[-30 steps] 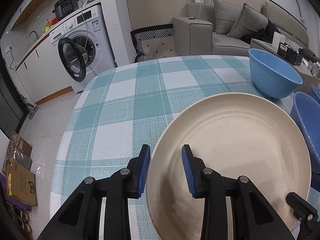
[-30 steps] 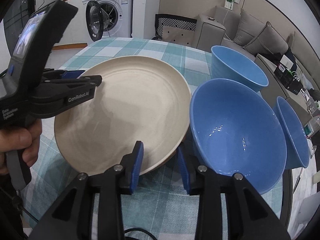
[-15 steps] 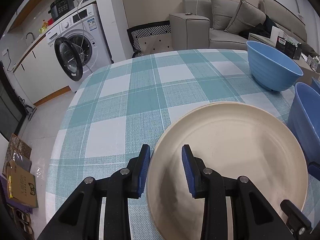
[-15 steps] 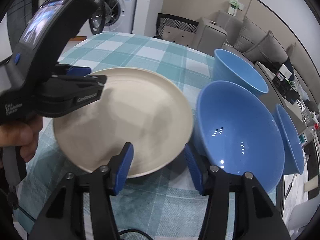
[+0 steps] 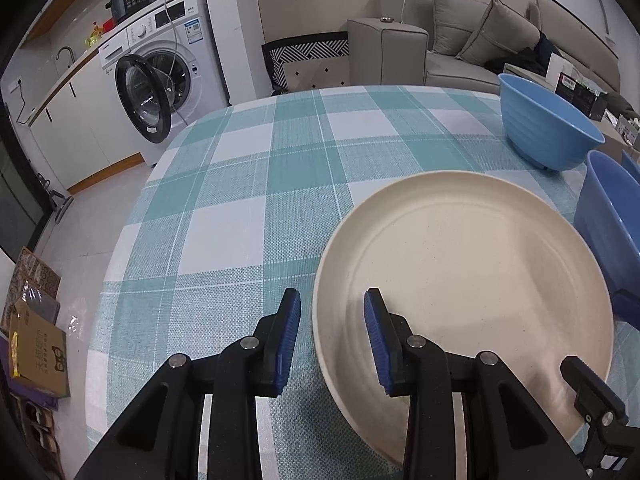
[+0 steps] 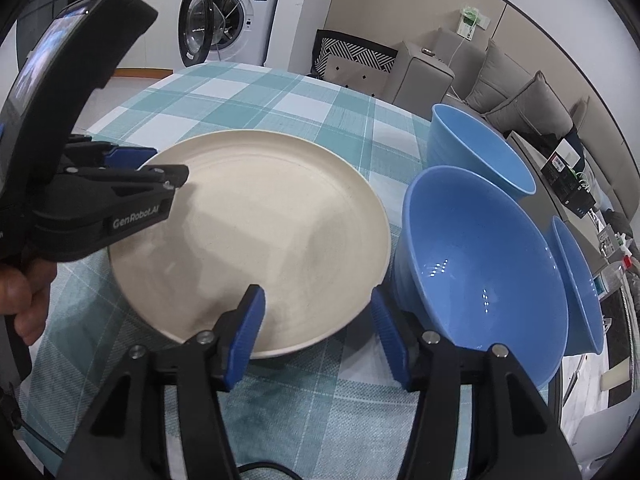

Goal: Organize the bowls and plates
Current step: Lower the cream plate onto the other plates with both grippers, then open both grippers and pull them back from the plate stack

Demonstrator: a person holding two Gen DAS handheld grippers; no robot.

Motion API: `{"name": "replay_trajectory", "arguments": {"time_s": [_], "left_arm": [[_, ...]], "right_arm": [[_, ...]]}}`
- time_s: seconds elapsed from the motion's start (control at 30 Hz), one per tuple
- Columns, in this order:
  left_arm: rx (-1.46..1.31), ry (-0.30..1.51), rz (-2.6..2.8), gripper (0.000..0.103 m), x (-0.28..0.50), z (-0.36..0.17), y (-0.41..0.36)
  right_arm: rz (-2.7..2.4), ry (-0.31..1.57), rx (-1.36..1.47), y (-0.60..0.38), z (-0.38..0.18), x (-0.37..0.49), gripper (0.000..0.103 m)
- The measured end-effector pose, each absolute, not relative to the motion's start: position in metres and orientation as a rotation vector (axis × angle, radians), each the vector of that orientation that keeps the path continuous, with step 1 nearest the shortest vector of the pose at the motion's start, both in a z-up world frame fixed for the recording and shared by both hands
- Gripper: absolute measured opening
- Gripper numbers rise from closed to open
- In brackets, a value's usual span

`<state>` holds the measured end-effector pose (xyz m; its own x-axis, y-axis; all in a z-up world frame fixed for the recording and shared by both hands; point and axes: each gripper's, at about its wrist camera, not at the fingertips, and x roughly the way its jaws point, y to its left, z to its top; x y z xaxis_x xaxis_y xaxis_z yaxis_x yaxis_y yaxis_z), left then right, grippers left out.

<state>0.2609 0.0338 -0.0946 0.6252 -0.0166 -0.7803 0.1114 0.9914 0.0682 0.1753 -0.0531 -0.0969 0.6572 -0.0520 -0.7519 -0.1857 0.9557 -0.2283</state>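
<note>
A cream plate (image 5: 464, 256) (image 6: 256, 236) lies flat on the checked tablecloth (image 5: 248, 208). My left gripper (image 5: 331, 332) straddles the plate's left rim, jaws apart on either side of it and not clamping; it also shows in the right wrist view (image 6: 132, 168). My right gripper (image 6: 316, 332) is wide open at the plate's near edge, holding nothing. Three blue bowls stand right of the plate: a near one (image 6: 480, 272), a far one (image 6: 476, 152) (image 5: 548, 128), and one at the right edge (image 6: 576, 284).
The round table's edge (image 5: 116, 280) drops to the floor on the left. A washing machine (image 5: 168, 80) with its door open, a grey sofa (image 5: 460, 48) and a patterned cushion (image 5: 308, 64) stand beyond the table.
The plate has come down flat onto the table. My right gripper has opened wide and drawn back from the plate's rim. The left gripper has loosened at the left rim.
</note>
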Motion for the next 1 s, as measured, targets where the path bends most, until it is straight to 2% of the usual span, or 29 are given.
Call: {"name": "replay_trajectory", "arguments": {"time_s": [0.13,0.27,0.33,0.5,0.63,0.67,0.73,1.0], "left_arm": [[0.102,0.893,-0.074,0.036,0.255,-0.091,0.036],[0.088,0.872,-0.073,0.050,0.243,-0.080,0.039],[0.075,0.856,-0.074,0.052,0.236,-0.072,0.041],[0.038,0.803,-0.092,0.086,0.215,-0.044,0.044],[0.032,0.755,-0.112,0.097,0.197,-0.020,0.040],[0.034,0.737,-0.116,0.099,0.192,-0.014,0.038],[0.038,0.714,-0.127,0.102,0.183,-0.002,0.035],[0.024,0.649,-0.123,0.103,0.155,0.032,0.023]], "right_arm": [[0.078,0.850,-0.302,-0.053,-0.097,0.176,0.056],[0.105,0.842,-0.270,-0.057,-0.092,0.173,0.060],[0.127,0.823,-0.253,-0.058,-0.086,0.170,0.064],[0.185,0.743,-0.228,-0.057,-0.068,0.156,0.082],[0.217,0.692,-0.213,-0.057,-0.052,0.146,0.083],[0.223,0.686,-0.205,-0.058,-0.049,0.145,0.086],[0.237,0.664,-0.186,-0.062,-0.041,0.142,0.100],[0.234,0.585,-0.106,-0.103,0.001,0.120,0.103]]}}
